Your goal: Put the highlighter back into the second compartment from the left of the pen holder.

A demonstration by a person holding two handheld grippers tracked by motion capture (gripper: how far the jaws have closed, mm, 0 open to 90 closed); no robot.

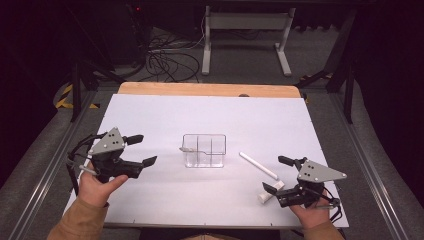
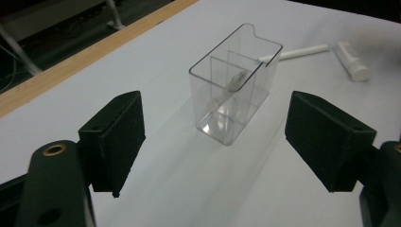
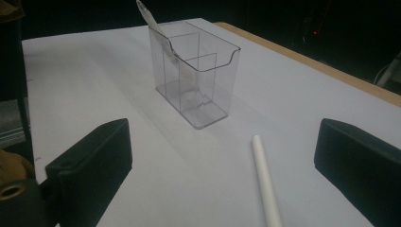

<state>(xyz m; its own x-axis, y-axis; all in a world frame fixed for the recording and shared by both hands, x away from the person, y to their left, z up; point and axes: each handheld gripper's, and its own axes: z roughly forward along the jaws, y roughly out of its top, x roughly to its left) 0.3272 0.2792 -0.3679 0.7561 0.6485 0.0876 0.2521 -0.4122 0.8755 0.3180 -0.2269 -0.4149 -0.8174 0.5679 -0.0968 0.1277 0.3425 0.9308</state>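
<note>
Between the black pads of the left gripper (image 2: 215, 142) there is only bare white table sheet (image 2: 179, 189); its jaws stand spread wide and pinch nothing. Beyond the gap, well apart from both pads (image 2: 118, 137), stands the clear plastic organizer box (image 2: 234, 90), the landmark here. It is an upright, open-topped, see-through rectangular box with thin inner walls that split it into compartments, a rim that dips at one end, and a glossy floor. A small translucent item (image 2: 235, 81) leans inside it against a divider, its upper end poking past the rim; what it is cannot be told.

In the right gripper view, the right gripper (image 3: 222, 170) also has its jaws spread wide, with nothing gripped. A white stick (image 3: 265, 184) lies flat on the sheet between the pads, nearer the right-hand one and touching neither. The box (image 3: 196, 71) stands beyond the stick's far end, apart from it.

From the high view, the left gripper (image 1: 142, 150) is held left of the box (image 1: 204, 150) and the right gripper (image 1: 277, 175) right of it and nearer the person, both well apart from the box. The stick (image 1: 257, 165) lies slantwise just right of the box, and a short white tube (image 1: 270, 192) lies beside the right gripper's nearer fingertip.
</note>
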